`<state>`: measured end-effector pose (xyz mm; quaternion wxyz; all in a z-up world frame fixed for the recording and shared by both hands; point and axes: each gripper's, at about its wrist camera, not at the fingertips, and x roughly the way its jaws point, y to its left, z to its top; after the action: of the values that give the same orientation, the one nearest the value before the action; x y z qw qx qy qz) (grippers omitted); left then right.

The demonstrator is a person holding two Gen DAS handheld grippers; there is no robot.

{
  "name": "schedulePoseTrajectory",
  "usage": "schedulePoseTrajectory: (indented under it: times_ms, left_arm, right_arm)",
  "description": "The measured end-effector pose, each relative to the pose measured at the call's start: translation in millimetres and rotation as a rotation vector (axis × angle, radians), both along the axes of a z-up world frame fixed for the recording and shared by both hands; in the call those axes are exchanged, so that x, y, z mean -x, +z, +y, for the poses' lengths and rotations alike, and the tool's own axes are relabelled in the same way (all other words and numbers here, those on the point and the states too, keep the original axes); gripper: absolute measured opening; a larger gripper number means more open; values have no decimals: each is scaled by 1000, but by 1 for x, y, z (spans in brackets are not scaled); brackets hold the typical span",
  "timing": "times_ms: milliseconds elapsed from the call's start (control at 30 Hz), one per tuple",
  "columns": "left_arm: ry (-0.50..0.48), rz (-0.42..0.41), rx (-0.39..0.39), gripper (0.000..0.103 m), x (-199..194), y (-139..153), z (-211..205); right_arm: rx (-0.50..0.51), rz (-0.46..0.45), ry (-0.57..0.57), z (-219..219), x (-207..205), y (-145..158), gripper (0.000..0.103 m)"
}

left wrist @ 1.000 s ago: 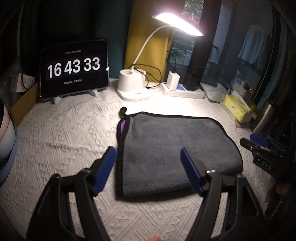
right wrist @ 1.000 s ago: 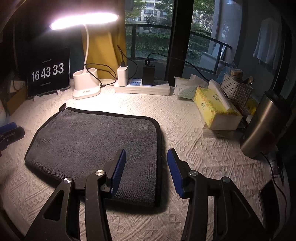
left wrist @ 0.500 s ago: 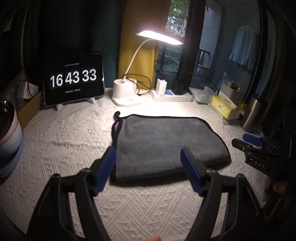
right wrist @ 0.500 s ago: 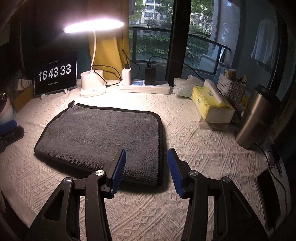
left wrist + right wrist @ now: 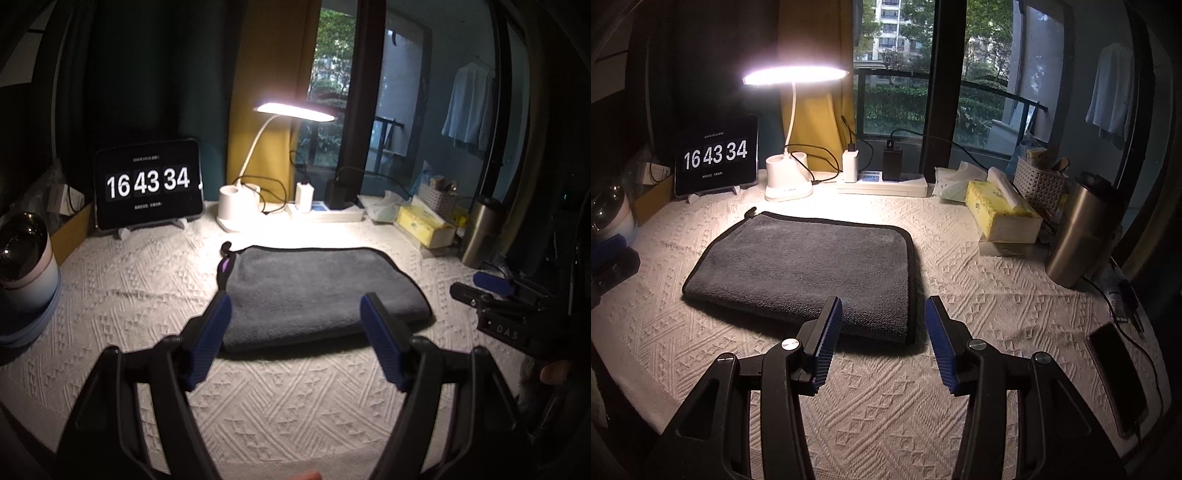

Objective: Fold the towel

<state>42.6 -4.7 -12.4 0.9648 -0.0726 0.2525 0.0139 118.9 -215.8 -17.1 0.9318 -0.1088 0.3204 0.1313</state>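
Pulled back and raised since the earlier frames: the towel now sits further ahead of both sets of jaws and smaller in view; clock advanced from 33 to 34.

Step judged: retreat after a fold, or staging for one more fold.

Nearest, left gripper: jaws spread wide, nothing held, hovering above the white tablecloth short of the towel's near edge. Right gripper: jaws parted moderately, nothing between them, aimed at the towel's near right corner from just short of it. Right gripper also visible at the right of the left jaws, level with the left one.

Ahead of the jaws: towel lying flat, folded, black trim along the back and side edges, rounded fold along the near edge, small loop at the far left corner.

For a further fold: lower both grippers evenly to the same edge, pinch all layers together near the corners, lift just clear of the cloth, carry across, align trim to trim before release. Avoid catching the tablecloth.

Beyond the towel: lamp, power strip. Right of the jaws: tissue box, steel cup.
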Motion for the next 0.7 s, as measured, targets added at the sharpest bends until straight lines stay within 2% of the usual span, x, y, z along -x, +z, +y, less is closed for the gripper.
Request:
schedulePoseTrajectory:
  times_ms: [533,633,700]
  left_arm:
    - [11,-63,-2,74,40,4,-7]
    - [10,-81,-1,77,48,5,-8]
    - [11,-99,-5,84,54,5,-8]
  right_arm:
    - [-15,-64,25,2,48,17,49]
    - [-21,-78,28,2,57,19,49]
    - [-26,-88,29,2,63,19,49]
